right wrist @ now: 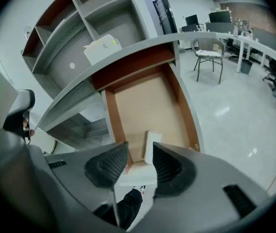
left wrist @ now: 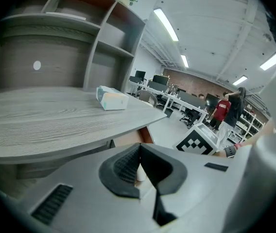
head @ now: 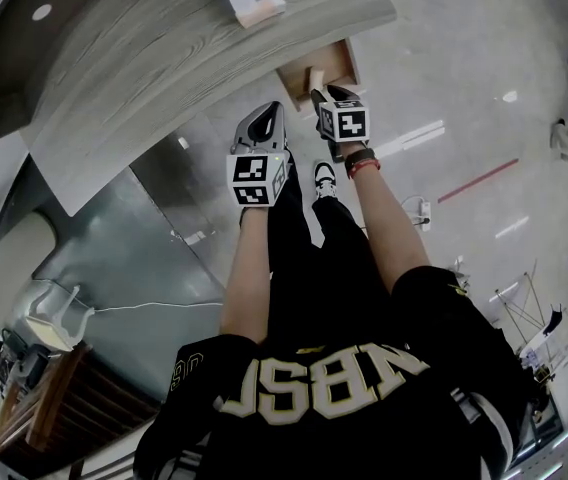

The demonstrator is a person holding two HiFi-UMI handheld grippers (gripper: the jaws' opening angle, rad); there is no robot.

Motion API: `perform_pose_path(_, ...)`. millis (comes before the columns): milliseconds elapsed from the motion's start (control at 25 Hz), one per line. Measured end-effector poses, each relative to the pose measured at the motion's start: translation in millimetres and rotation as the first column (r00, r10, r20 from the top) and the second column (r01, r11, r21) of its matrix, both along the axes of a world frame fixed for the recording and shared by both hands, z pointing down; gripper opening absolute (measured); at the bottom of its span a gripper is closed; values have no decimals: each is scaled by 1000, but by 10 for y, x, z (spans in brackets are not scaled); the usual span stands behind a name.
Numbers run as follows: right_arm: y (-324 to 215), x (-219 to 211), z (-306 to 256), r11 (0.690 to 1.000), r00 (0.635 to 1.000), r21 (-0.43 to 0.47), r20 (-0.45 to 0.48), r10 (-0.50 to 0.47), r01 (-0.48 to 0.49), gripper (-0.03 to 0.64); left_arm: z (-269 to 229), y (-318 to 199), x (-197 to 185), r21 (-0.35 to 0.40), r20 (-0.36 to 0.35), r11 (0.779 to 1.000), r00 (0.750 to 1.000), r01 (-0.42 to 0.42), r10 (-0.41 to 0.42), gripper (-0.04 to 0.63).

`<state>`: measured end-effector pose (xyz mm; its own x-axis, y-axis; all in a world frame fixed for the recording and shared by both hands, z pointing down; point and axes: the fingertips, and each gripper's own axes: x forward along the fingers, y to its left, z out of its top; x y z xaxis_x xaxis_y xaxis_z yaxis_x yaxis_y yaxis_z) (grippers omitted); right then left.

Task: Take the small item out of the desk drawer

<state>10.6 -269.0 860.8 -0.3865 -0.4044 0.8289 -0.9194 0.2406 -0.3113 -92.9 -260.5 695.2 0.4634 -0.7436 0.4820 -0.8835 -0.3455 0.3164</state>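
The right tool (right wrist: pixel 139 150) hangs jaws apart over the open drawer (right wrist: pixel 111 118) beneath the desk (left wrist: pixel 55 115) edge. The small white item (right wrist: pixel 152 142) lies at the drawer's front, not yet gripped. The left tool (left wrist: pixel 139 149) has its jaws together. Reaching step; next, lower to straddle the item and close.

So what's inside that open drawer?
Only a small white block, lying near the front of the drawer on its wooden floor. The right tongs cover the front corners.
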Motion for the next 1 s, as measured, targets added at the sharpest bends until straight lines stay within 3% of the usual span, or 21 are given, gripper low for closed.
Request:
perform_pose_path(160, -134, -47, 107, 999, 999, -38, 30, 39, -38, 219, 76, -88, 8, -13, -9, 1000, 1000, -7, 7, 14)
perform_pose_path(360, -287, -55, 212, 990, 992, -84, 42, 120, -116, 239, 182, -126, 3, -35, -8, 999, 1000, -18, 18, 14)
perform_pose_path(640, -387, -53, 476, 982, 989, -123, 30, 145, -141, 249, 266, -163, 1, -47, -6, 999, 1000, -27, 27, 14)
perform_pose_path(840, -426, -54, 594, 974, 982, -148, 45, 182, -173, 233, 336, -193, -7, -60, -1, 998, 1000, -27, 27, 14)
perform_pose_path(960, -397, -8, 611, 976, 988, -159, -8, 152, -151, 130, 333, -183, -1, -65, 5, 997, 1000, -29, 29, 14)
perform_pose_path(1000, -389, 4, 609, 975, 989, -165, -13, 151, -151, 130, 325, -184, -5, -65, 5, 998, 1000, -26, 27, 14)
